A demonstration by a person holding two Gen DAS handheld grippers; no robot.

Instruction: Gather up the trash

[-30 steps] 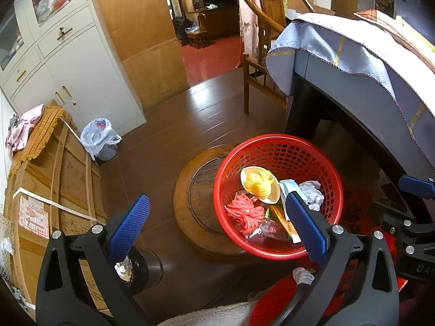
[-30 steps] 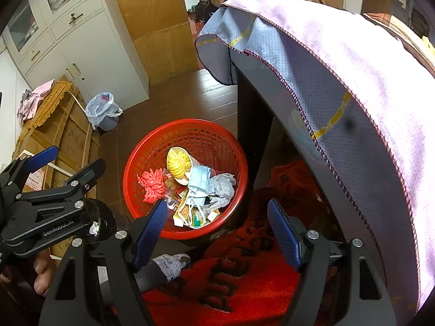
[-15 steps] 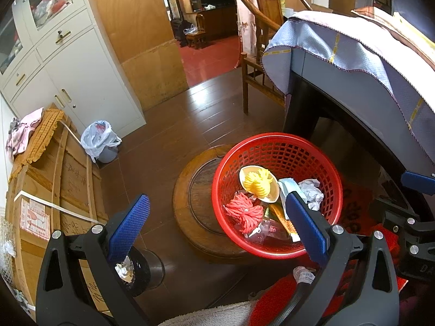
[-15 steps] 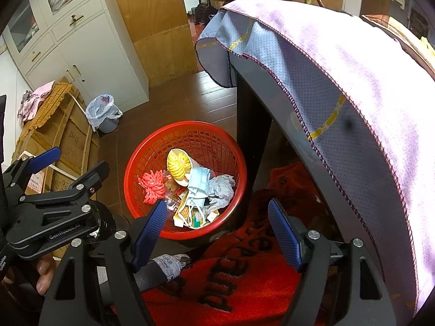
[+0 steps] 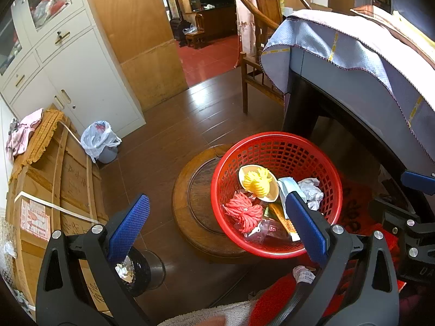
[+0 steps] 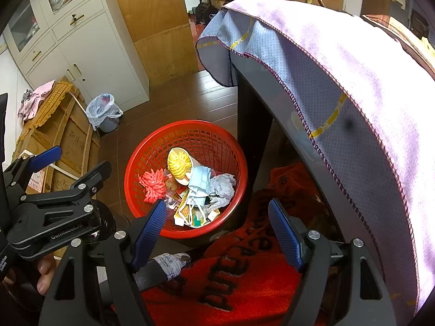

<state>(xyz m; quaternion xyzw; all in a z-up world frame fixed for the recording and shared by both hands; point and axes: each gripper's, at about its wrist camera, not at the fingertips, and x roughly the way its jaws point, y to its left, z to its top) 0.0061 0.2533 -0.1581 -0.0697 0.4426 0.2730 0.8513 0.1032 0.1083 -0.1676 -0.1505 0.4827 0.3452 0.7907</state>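
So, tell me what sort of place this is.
Most likely a lived-in home, a living room or spare room. A white cabinet stands by the wall, a carved wooden chair beside a cloth-covered table, and a red wastebasket sits on dark wood flooring.

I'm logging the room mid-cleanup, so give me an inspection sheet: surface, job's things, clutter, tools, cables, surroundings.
Surface: dark wood floor; red mat in the foreground.
Job's things: red basket holding a yellow pompom, red pompom, face mask, crumpled paper, wrappers.
Clutter: a small wrapped item on the mat; foil scrap in a dark round holder.
Tools: left tool open, empty; right tool open, empty.
Cables: nothing seen.
Surroundings: cloth-draped table, white cabinet, wooden crate, bagged bin, round wooden stool.
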